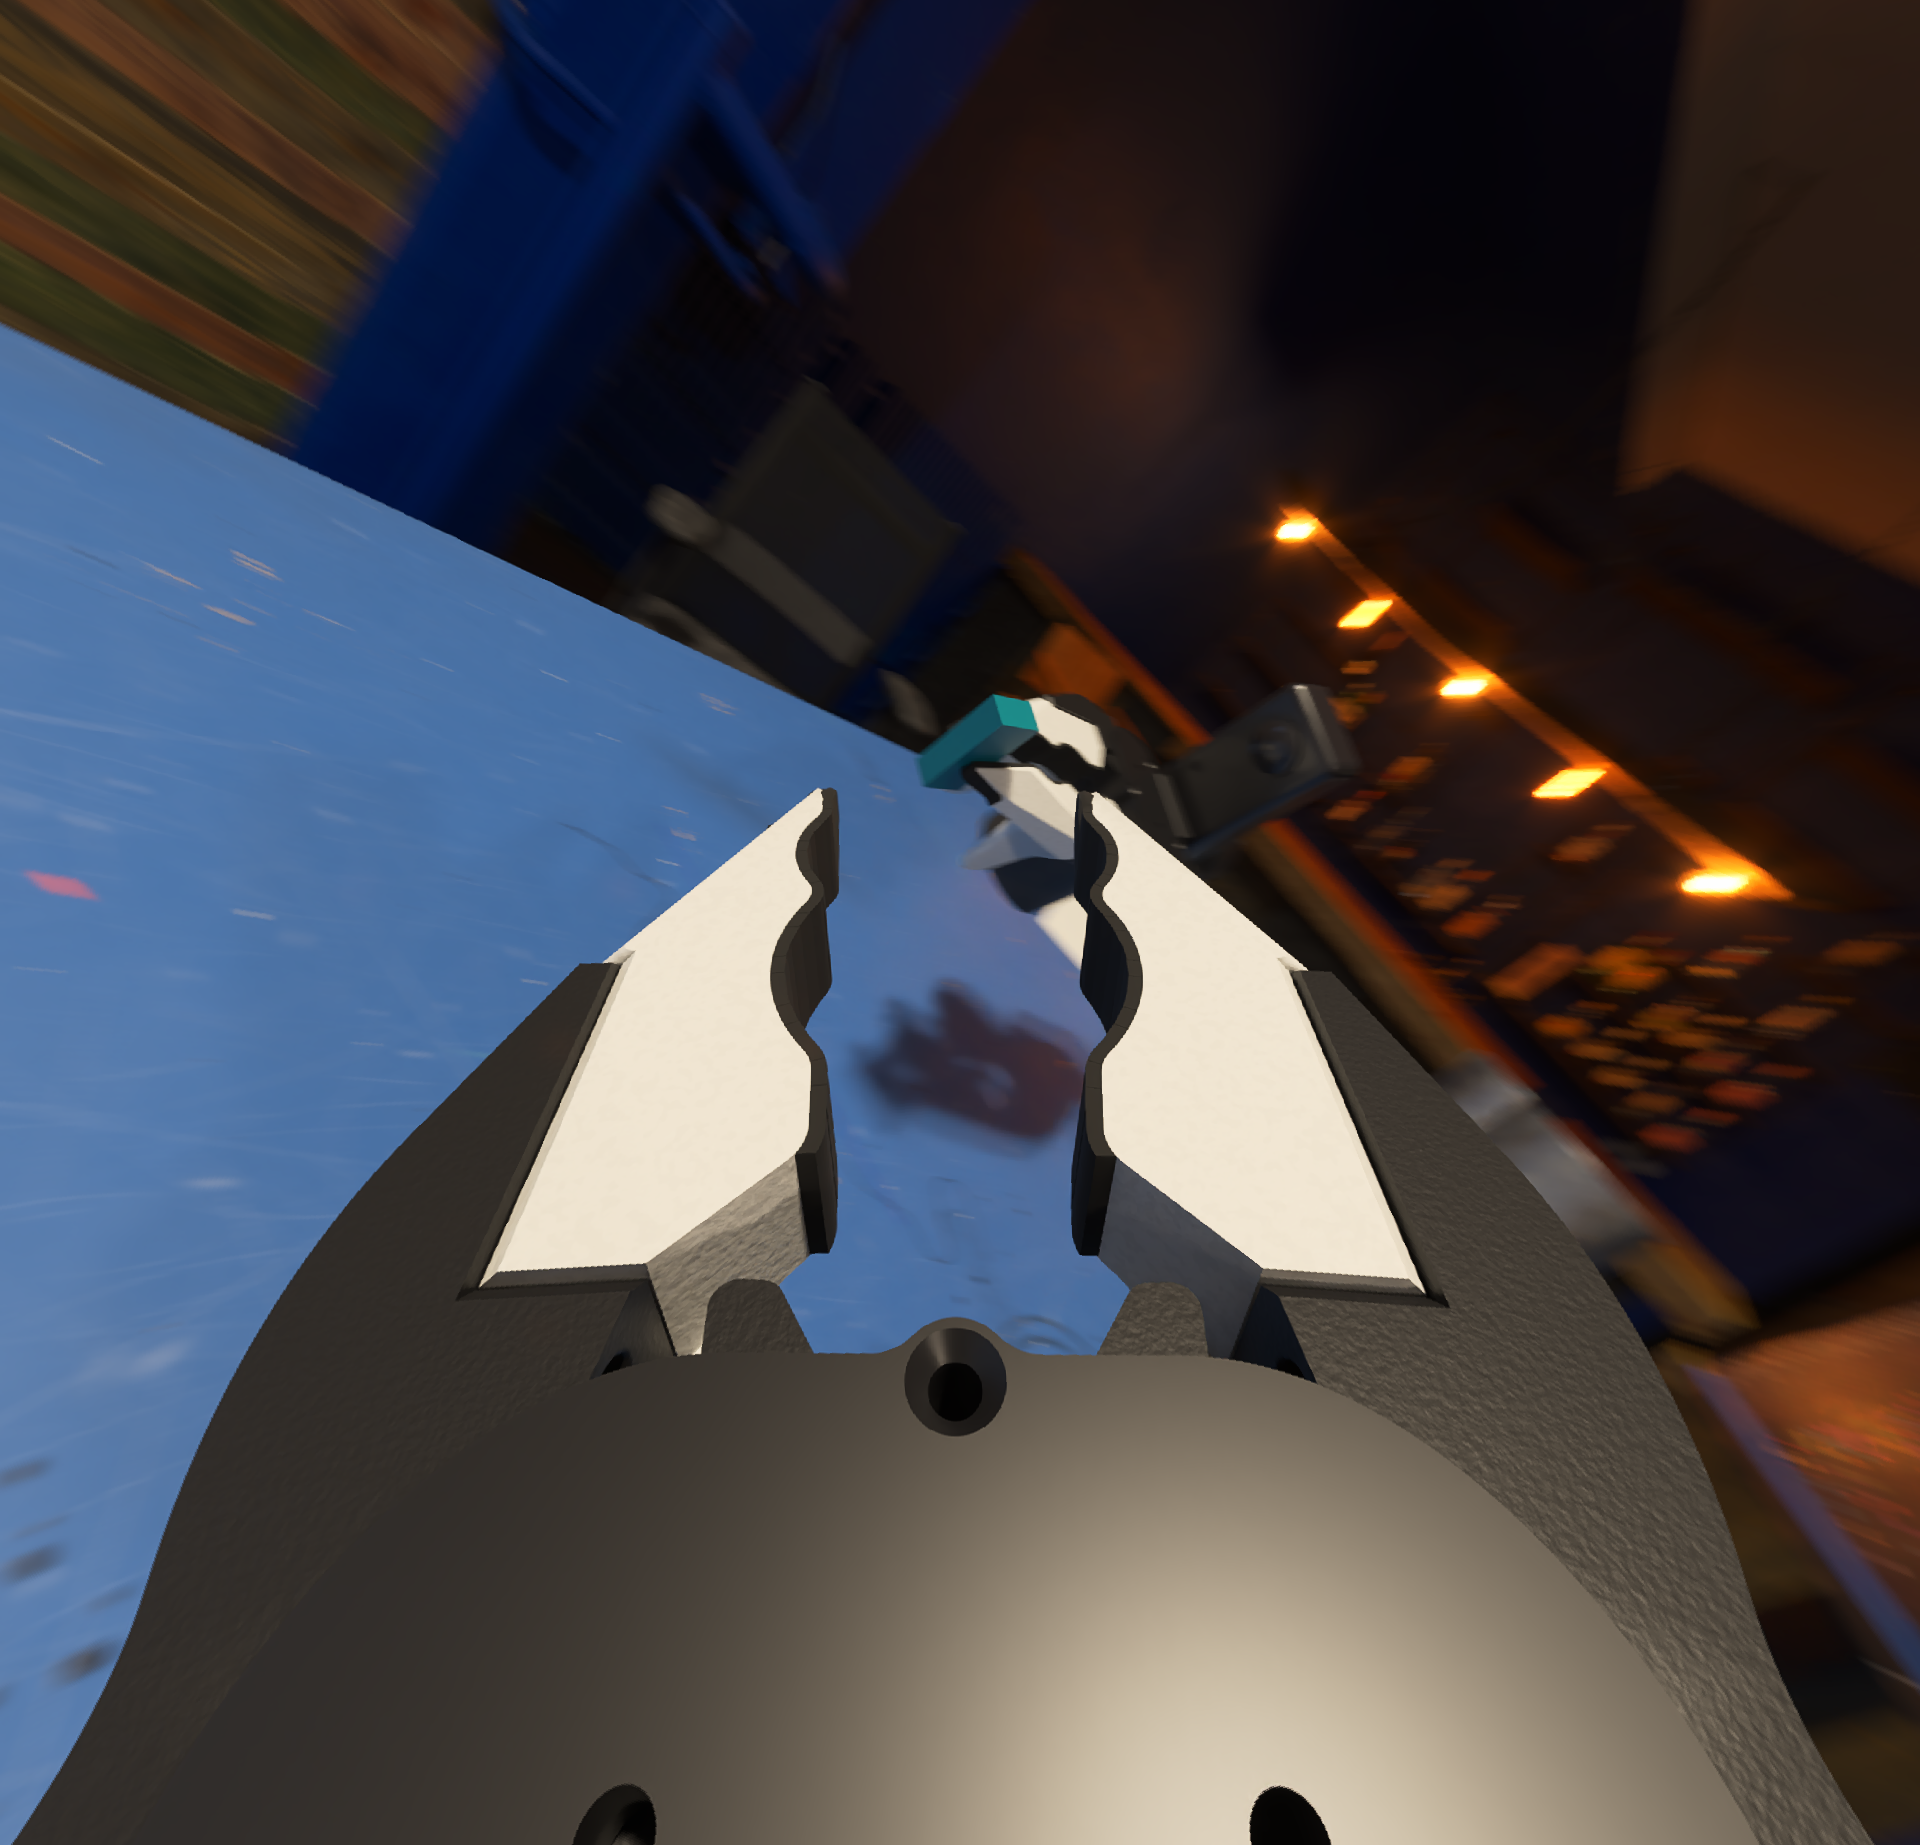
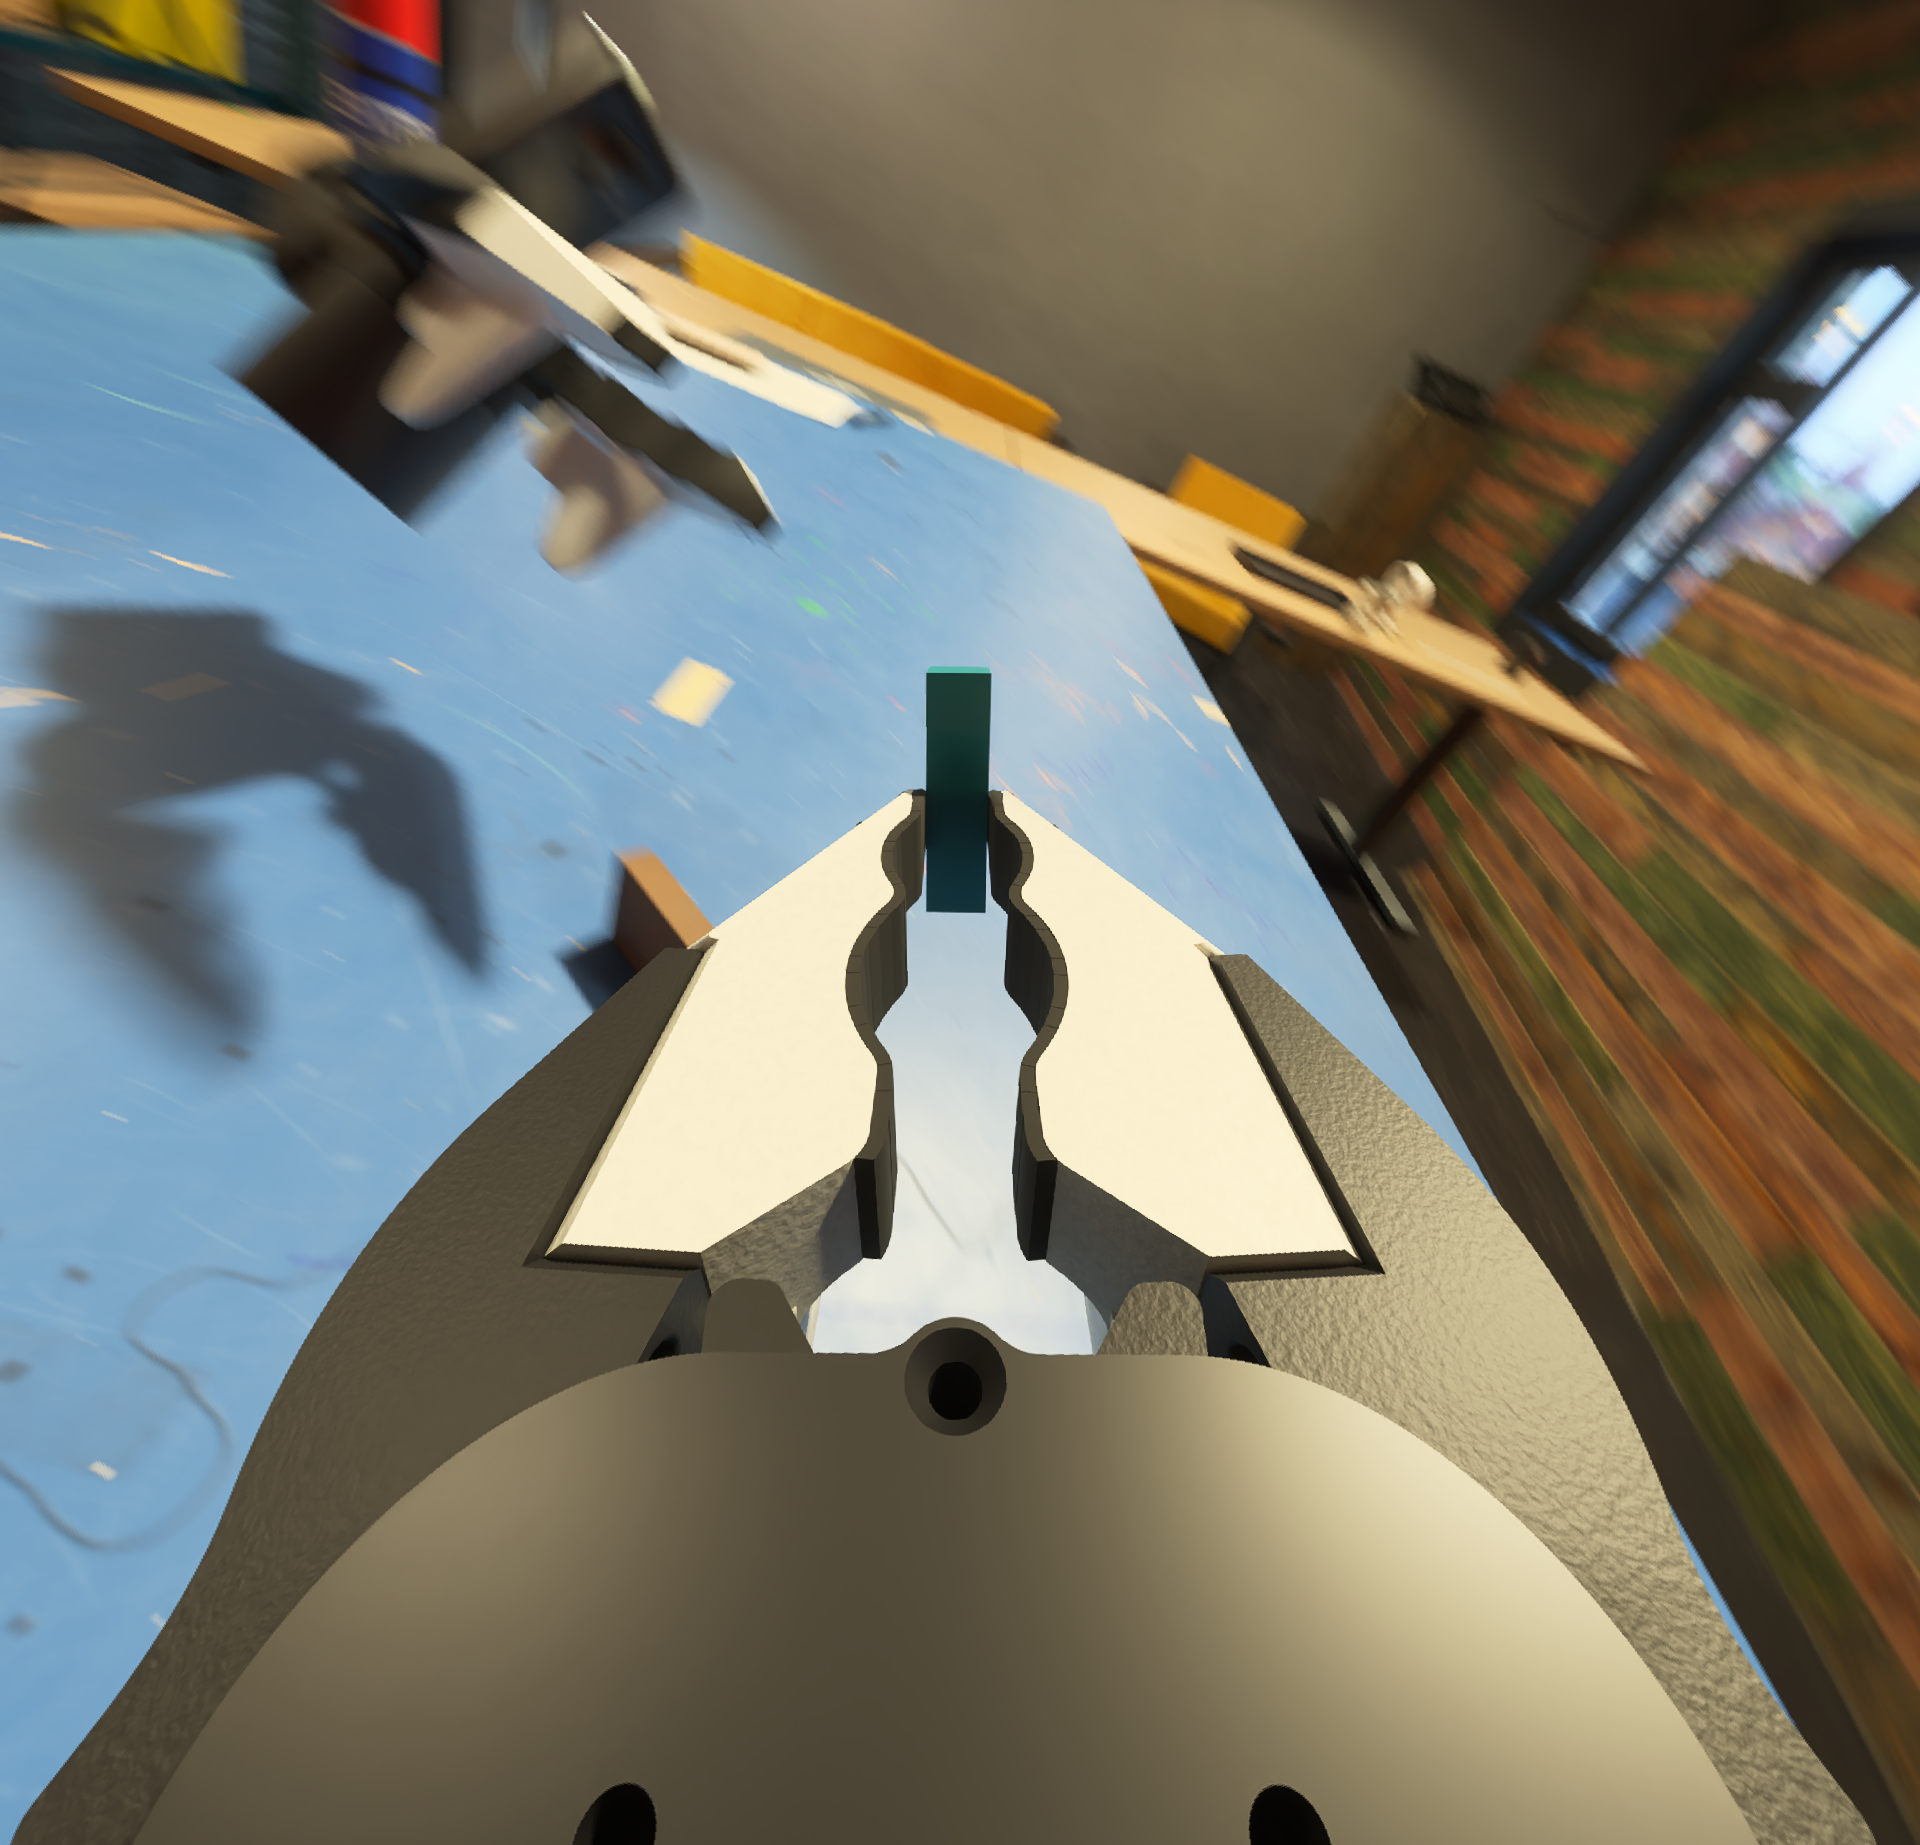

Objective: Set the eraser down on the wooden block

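- Right hand-held gripper (image 2: 956,808): fingers closed down to a narrow gap and clamped on the teal eraser (image 2: 957,756) at the very tips. The eraser stands on end between them, its upper part projecting well past the fingertips, its lower end sitting just inside the gap.
- The same grip shows from the left wrist view: the right hand-held gripper (image 1: 1013,772) appears farther off, near the far edge of the counter, with the eraser (image 1: 977,743) sticking out of its tips, raised clear of the surface.
- Left hand-held gripper (image 1: 956,808): fingers parted by a moderate gap, nothing between them, touching nothing. Blue counter (image 1: 260,860) is visible through the gap.
- In the right wrist view the left hand-held gripper (image 2: 582,413) is blurred, at upper left, above the counter (image 2: 312,1120); its dark shadow (image 2: 260,787) falls on the surface below it.
- Wooden block (image 2: 652,907): a small brown piece resting on the counter, just left of the right gripper's left finger (image 2: 769,1047) and partly hidden by it. The eraser is held in the air, apart from the block and not yet on it.
- Exact height of the eraser above the block cannot be judged.
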Motion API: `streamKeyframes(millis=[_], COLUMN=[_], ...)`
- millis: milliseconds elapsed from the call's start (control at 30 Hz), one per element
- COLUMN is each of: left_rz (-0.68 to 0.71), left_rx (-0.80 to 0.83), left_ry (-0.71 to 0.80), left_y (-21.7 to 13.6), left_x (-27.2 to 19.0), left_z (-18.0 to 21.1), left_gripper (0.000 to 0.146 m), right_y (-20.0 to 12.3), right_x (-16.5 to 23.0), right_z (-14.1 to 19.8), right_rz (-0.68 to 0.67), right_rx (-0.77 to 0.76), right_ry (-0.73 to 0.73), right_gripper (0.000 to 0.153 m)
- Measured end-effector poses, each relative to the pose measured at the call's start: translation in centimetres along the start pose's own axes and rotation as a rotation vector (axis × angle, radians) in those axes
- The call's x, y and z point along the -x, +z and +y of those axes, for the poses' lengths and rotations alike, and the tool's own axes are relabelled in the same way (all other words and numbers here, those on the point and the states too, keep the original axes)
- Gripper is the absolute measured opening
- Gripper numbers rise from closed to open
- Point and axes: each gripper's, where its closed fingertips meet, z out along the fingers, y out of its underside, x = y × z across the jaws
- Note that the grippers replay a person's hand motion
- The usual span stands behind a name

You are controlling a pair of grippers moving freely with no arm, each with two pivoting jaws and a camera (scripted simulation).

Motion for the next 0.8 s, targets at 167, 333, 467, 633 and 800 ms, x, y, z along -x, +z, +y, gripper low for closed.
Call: streamKeyframes(millis=[167,333,467,633,800], left_rz=[-0.406,-0.729,-0.888,-0.939,-0.953], left_rx=[-0.081,-0.038,-0.03,-0.097,-0.116], left_ry=[0.329,0.407,0.525,0.528,0.59], left_y=[-1.9,-3.2,-3.8,-3.9,-3.7], left_x=[4.9,9.7,11.1,11.7,11.7], left_z=[-2.8,-2.3,-1.9,-1.2,-1.2], left_gripper=[0.049,0.047,0.046,0.045,0.047], right_y=[-5.2,-9.4,-11.0,-11.2,-11.0], right_x=[-8.2,-13.1,-15.1,-15.6,-15.7], right_z=[8.6,13.7,15.2,16.2,17.2], right_rz=[0.334,0.513,0.6,0.643,0.643], right_rx=[0.229,0.342,0.382,0.453,0.532], right_ry=[0.083,0.086,0.048,0.008,-0.03], right_gripper=[0.011,0.011,0.011,0.011,0.011])
